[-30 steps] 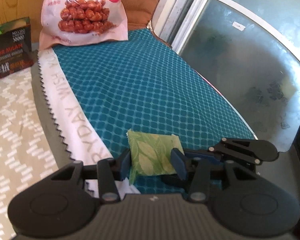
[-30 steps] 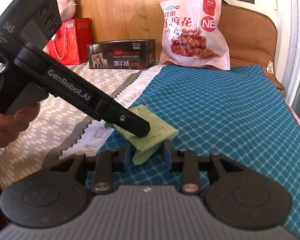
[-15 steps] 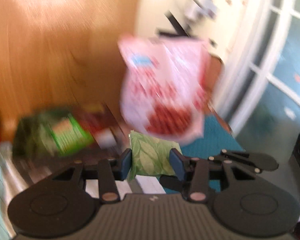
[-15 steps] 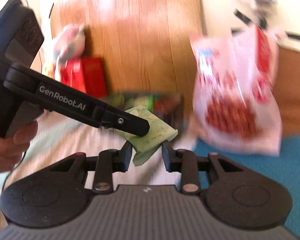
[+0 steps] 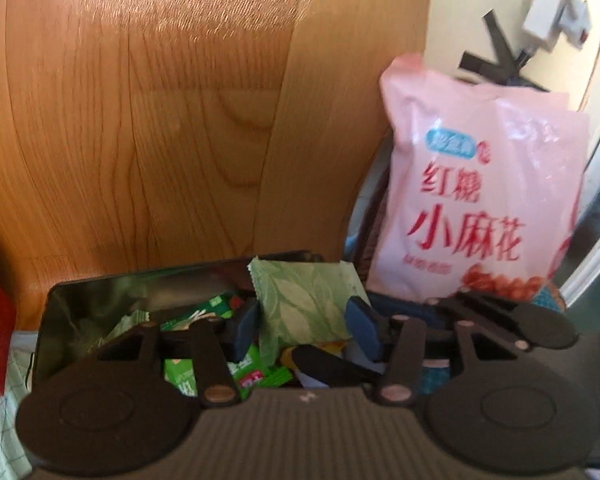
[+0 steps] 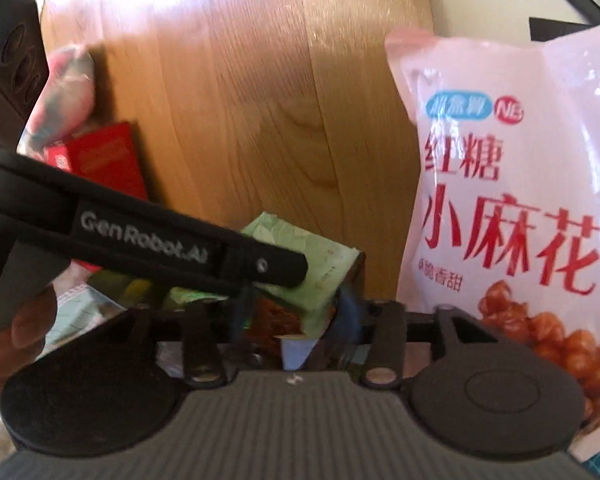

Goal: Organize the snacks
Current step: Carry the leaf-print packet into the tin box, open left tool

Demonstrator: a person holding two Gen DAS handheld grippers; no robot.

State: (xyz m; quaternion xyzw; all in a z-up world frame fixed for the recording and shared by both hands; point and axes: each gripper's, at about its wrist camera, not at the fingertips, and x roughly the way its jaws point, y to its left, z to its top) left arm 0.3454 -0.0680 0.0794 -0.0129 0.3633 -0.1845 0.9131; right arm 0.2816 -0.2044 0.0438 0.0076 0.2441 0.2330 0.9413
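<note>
A green leaf-print snack packet point(image 5: 300, 308) stands upright between the blue pads of my left gripper point(image 5: 304, 324), which still touch its edges while the jaws are opening. It hangs over an open black box point(image 5: 140, 280) holding several green and other snack packets. In the right wrist view the same green packet point(image 6: 320, 268) sits under the left gripper's finger point(image 6: 260, 264). My right gripper point(image 6: 294, 316) is opening too, and its pads stand clear of the packet's lower corner.
A big pink snack bag point(image 5: 480, 200) leans upright just right of the box, close to my right gripper point(image 6: 520, 200). A wooden headboard point(image 5: 160, 120) rises right behind. A red box point(image 6: 104, 160) stands at the left. A person's hand point(image 6: 20, 320) grips the left tool.
Both grippers carried the green packet from the blue cloth up and forward to above the black box. The right gripper's jaws have spread off the packet; the left's have widened slightly.
</note>
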